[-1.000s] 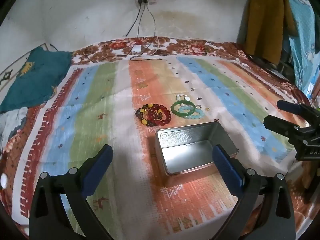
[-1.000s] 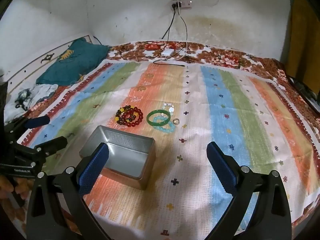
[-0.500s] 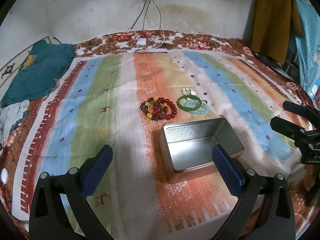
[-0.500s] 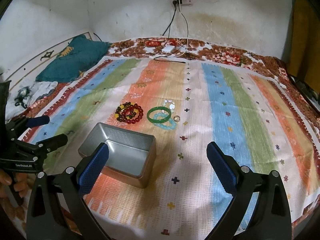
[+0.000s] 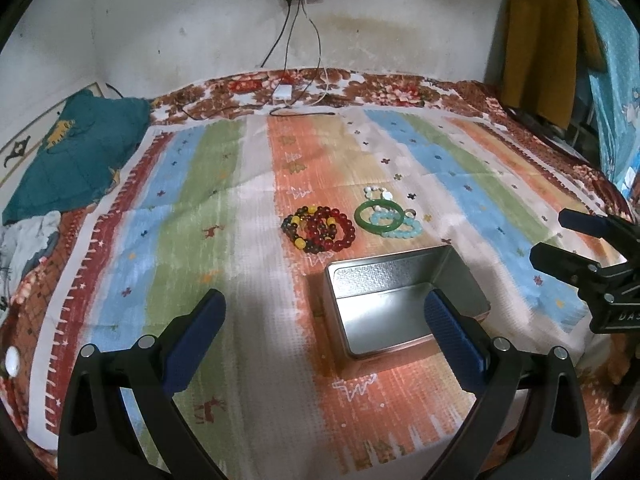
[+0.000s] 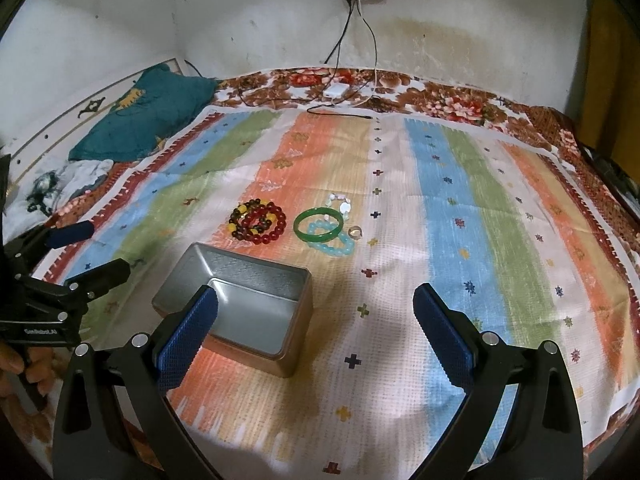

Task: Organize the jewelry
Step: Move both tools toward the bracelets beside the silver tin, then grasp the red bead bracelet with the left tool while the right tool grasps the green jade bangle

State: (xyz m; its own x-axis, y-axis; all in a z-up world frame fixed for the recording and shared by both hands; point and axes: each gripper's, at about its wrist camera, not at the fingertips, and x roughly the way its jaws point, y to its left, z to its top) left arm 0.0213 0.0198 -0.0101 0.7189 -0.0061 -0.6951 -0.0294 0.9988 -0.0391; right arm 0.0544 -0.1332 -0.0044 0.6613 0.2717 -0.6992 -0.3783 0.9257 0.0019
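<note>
A: From the left wrist view, where's the jewelry?

B: On the striped bedspread point(image 5: 192, 208), just beyond the far side of the open metal tin point(image 5: 404, 304). A pile of red and yellow bead bracelets point(image 5: 318, 229) lies on the left; close to its right a green bangle point(image 5: 379, 216) overlaps a pale blue bead bracelet point(image 5: 398, 227), with small white pieces point(image 5: 376, 192) just behind. The left gripper point(image 5: 324, 332) hangs spread wide, holding nothing. The right gripper point(image 5: 560, 240) shows at the right edge, its jaws apart too.

A: How will they handle?

B: My guess: the bangle is rigid, smooth and breakable, so pinch across its rim on the free far side. The bead strands look light and floppy and would drape; take a bunch of beads, not one.

A: And the right wrist view?

B: It shows a small clear ring point(image 6: 355, 232) right of the blue bracelet, barely readable in the other view, and the tin's near right wall. The tin looks empty. The right gripper point(image 6: 316, 322) stands wide and empty; the left gripper point(image 6: 90, 250) sits at the left edge, fingers point(image 6: 24, 364) of a hand below it.
</note>
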